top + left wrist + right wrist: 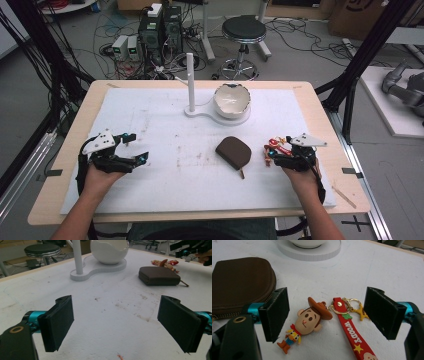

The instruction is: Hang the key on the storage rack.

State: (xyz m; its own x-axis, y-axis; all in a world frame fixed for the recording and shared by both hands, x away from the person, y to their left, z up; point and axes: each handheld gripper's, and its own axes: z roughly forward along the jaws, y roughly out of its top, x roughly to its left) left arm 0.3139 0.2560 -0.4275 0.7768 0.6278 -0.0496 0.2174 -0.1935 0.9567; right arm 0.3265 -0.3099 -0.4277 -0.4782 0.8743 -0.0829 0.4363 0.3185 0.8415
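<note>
Right hand-held gripper (pixel 325 315) jaws wide apart, nothing pinched; keychain (pixel 312 320) on bench (pixel 387 267) between them, beside pouch (pixel 239 282). Lower, centre on figure's head, close gently, avoid strap (pixel 352 335). Left hand-held gripper (pixel 116 325) open, idle.

Glossy rubbery cowboy keychain (pixel 308 321) with a shiny gold metal ring; matt brown cloth zip pouch (pixel 240 281) at ten o'clock; rough, stained white foam mat (pixel 165 120).

Lab, computer towers (pixel 160 30), tangled floor cables (pixel 107 35), metal rig frame (pixel 367 50)
</note>
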